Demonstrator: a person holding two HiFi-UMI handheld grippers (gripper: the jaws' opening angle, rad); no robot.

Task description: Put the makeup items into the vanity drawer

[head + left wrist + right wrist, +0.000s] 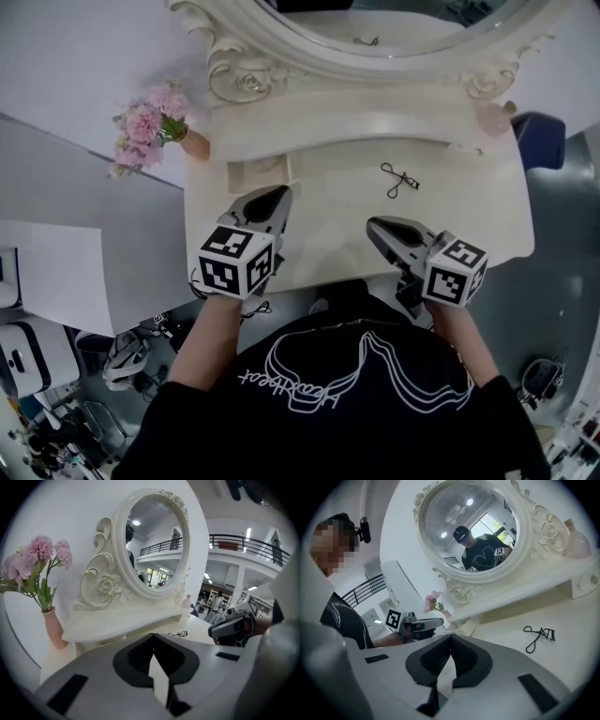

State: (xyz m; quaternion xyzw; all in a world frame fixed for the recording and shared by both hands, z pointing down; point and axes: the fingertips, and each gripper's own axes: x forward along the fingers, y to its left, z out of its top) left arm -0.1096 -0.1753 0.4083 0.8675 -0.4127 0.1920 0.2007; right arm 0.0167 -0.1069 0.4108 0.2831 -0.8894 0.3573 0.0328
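One eyelash curler point(400, 179) lies on the vanity top point(328, 239), right of centre and beyond both grippers. One pink bottle point(494, 117) stands at the far shelf's right end, and one vase of pink flowers point(164, 127) at the left. The left gripper point(275, 199) and right gripper point(373, 226) hover over the near edge, each pinched closed on nothing.
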